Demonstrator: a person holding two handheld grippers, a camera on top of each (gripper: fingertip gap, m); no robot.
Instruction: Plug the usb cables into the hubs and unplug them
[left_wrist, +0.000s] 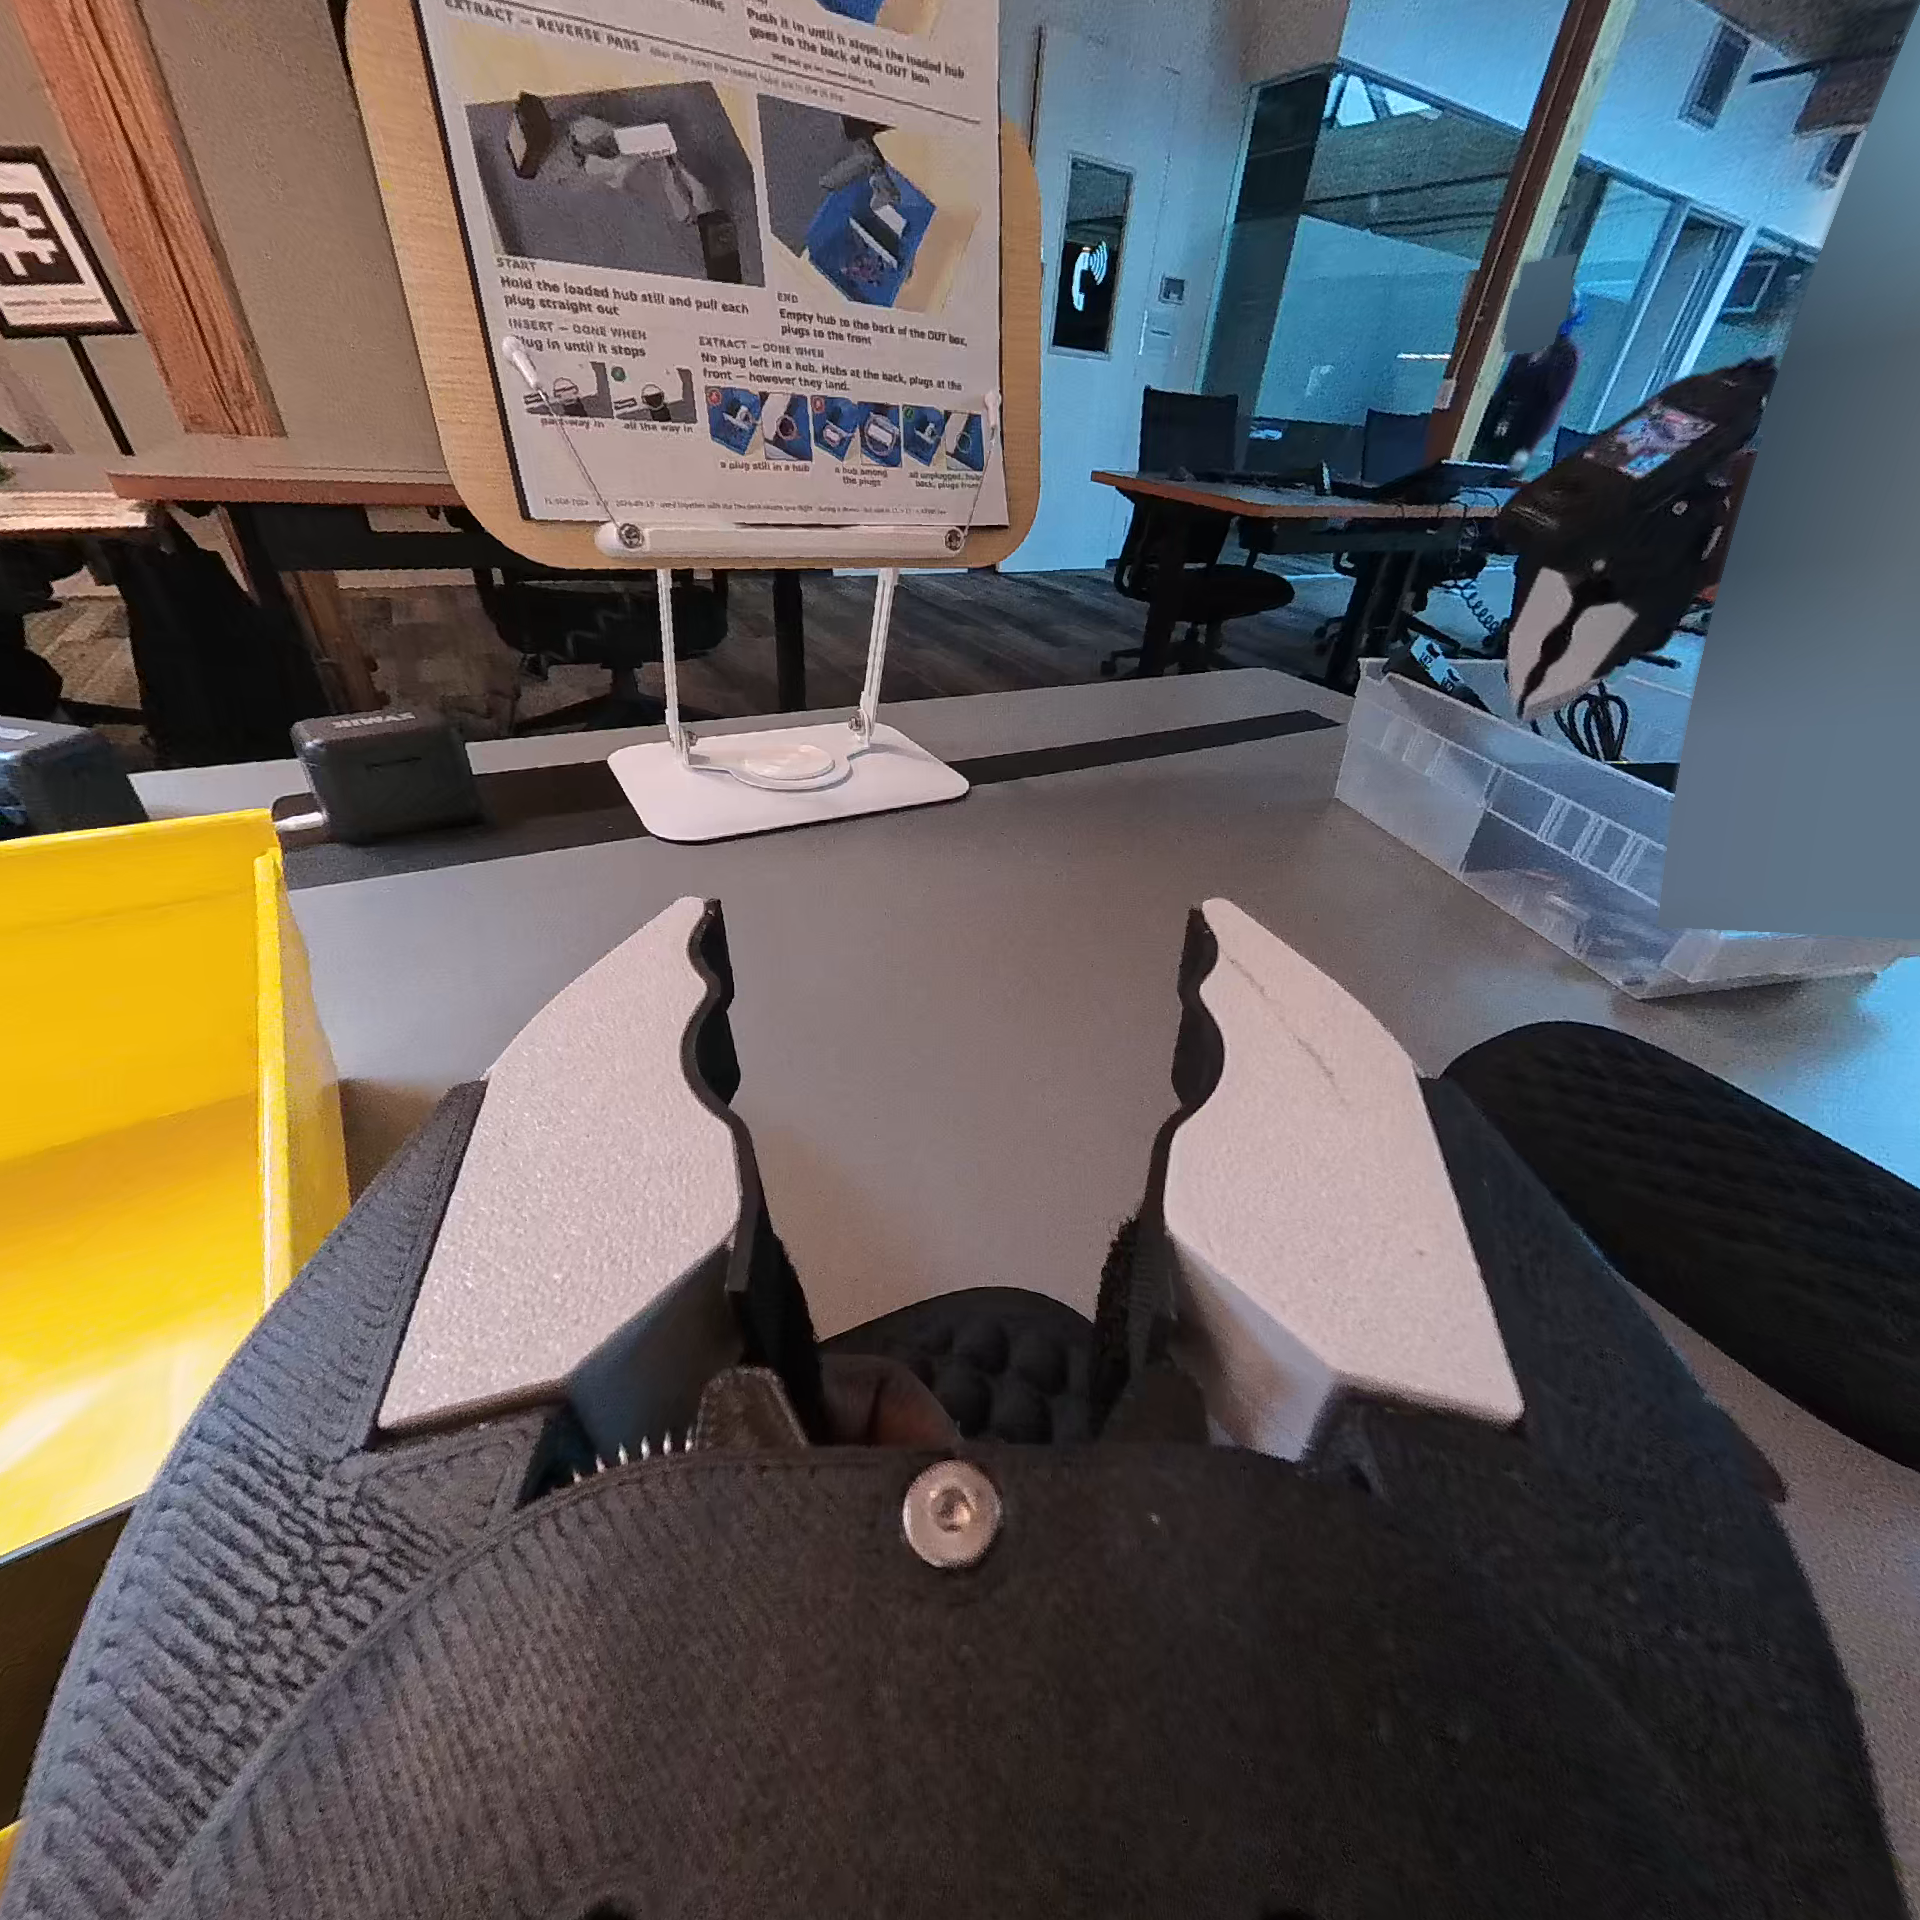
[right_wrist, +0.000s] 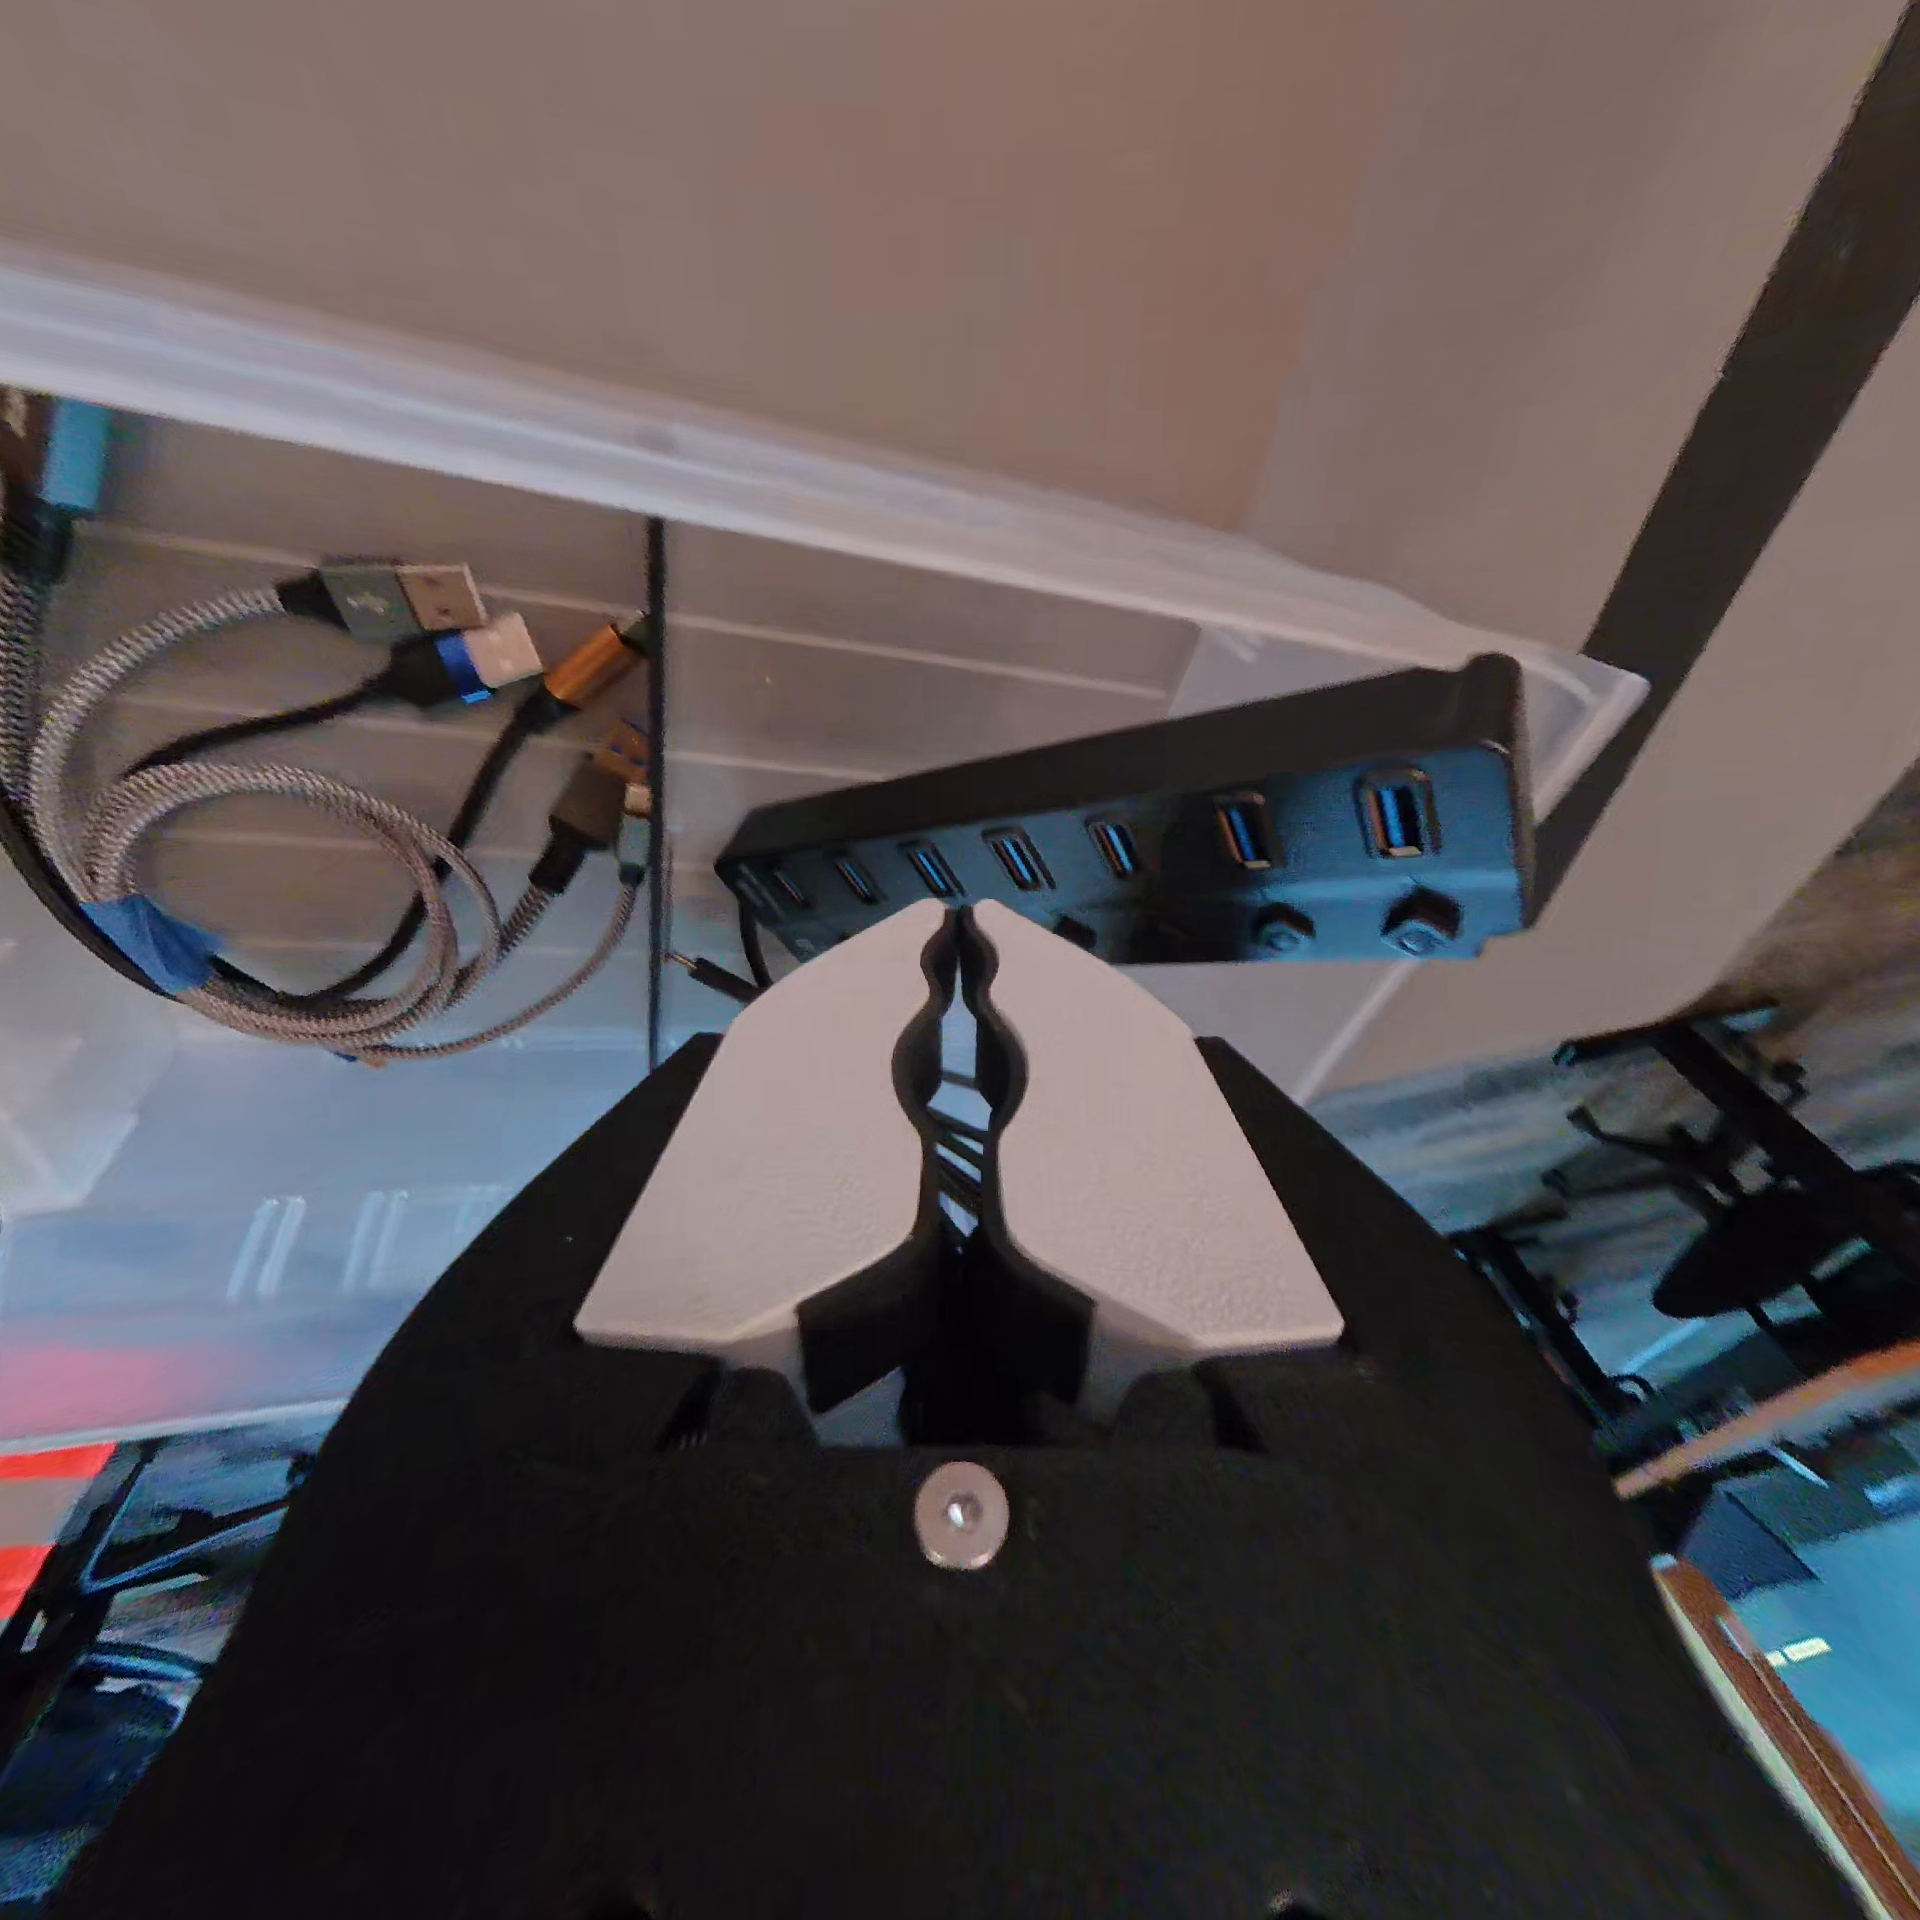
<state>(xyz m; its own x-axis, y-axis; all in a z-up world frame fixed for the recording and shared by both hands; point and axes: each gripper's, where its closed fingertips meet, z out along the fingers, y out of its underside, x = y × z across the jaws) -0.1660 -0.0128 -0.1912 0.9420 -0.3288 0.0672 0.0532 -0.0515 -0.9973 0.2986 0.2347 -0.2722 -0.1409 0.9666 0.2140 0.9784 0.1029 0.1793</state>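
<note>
A black multi-port hub (right_wrist: 1195, 842) is seen in the right wrist view, lying in a clear plastic bin (right_wrist: 727, 478) past a dark divider (right_wrist: 655, 790); bundled usb cables (right_wrist: 312, 831) lie in the neighbouring compartment. The hub is judged to be light, rigid and smooth-sided, so it is best taken across its long narrow body, away from the ports, and held still while plugs are pushed home. The cables are braided and limp, bound with blue tape; each is better gripped by its stiff metal plug shell than by the cord, which would bend.

The right tongs (right_wrist: 961, 914) are pressed together with nothing visibly between them, just before the hub; whether they touch it cannot be told. The left tongs (left_wrist: 951, 920) are spread wide over the bare grey bench (left_wrist: 935, 997), beside a yellow bin (left_wrist: 135, 1143).

A printed instruction sheet (left_wrist: 727, 260) on a stand, a framed black-and-white marker (left_wrist: 42, 239) and lettering on a dark grey box (left_wrist: 384, 774) are visible; their wording is left unquoted.
</note>
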